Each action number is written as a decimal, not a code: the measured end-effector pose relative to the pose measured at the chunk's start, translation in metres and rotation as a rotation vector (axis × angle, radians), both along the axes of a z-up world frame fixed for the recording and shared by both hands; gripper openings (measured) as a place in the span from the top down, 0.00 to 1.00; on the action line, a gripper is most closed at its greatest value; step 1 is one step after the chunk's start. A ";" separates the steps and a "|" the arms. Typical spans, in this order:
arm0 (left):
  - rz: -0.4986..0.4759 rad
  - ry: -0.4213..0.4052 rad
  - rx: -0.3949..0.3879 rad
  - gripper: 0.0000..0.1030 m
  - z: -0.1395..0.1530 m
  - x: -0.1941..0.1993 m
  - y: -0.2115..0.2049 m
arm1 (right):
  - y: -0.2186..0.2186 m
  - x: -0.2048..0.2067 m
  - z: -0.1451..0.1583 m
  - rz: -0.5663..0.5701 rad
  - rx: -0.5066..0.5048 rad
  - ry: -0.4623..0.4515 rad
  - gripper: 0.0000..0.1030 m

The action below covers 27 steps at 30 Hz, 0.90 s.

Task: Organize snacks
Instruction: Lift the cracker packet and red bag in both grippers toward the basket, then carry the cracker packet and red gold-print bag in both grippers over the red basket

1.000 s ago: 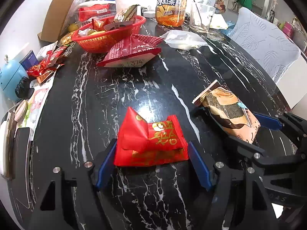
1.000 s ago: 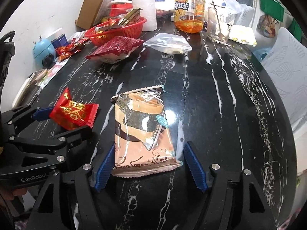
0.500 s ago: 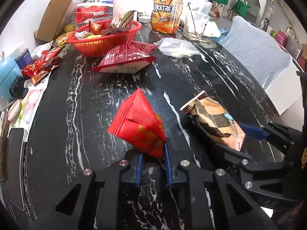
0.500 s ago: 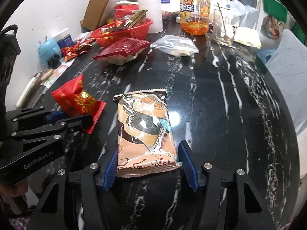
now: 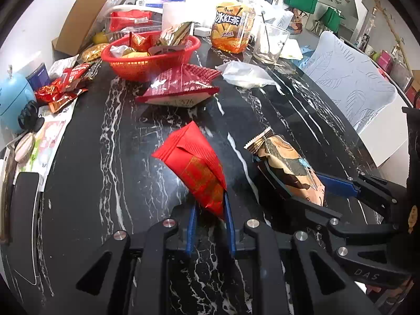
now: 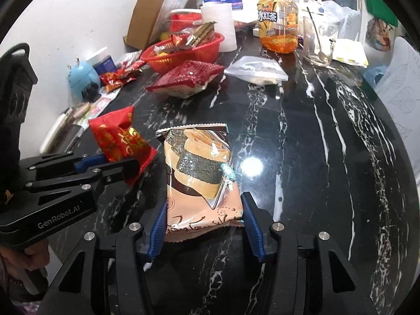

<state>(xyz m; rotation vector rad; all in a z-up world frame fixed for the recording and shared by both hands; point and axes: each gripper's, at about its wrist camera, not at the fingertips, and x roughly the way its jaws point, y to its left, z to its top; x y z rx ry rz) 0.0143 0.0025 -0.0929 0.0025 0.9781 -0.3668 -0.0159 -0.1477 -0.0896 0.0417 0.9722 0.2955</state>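
Note:
My left gripper [image 5: 209, 210] is shut on a small red snack packet [image 5: 195, 164] and holds it tilted above the black marble table [image 5: 110, 157]; it also shows in the right wrist view [image 6: 119, 137]. My right gripper [image 6: 203, 216] is closed against the sides of a tan seaweed-roll snack packet [image 6: 200, 173], raised a little; it also shows in the left wrist view [image 5: 286, 165]. A red basket [image 5: 152, 55] with several snacks stands at the back, also seen in the right wrist view [image 6: 183, 50].
A large dark-red snack bag [image 5: 181, 86] lies in front of the basket. A clear plastic bag [image 5: 244, 74], an iced-tea bottle [image 5: 232, 31], a glass [image 5: 270, 43], a cardboard box [image 5: 81, 15] and loose red packets [image 5: 65, 86] crowd the back and left.
My left gripper closed on the red packet and lifted it. My right gripper narrowed onto the seaweed-roll packet and raised it slightly.

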 end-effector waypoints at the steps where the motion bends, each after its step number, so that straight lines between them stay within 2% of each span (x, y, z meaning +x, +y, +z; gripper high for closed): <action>1: -0.001 -0.003 -0.003 0.82 0.001 0.000 0.000 | 0.000 0.000 0.002 0.000 0.000 -0.006 0.50; 11: -0.007 -0.064 -0.037 0.82 0.025 0.002 0.004 | 0.002 0.000 0.026 0.029 0.018 -0.061 0.50; 27: 0.008 -0.239 -0.070 0.82 0.094 0.034 0.012 | 0.010 0.036 0.088 0.073 0.035 -0.209 0.50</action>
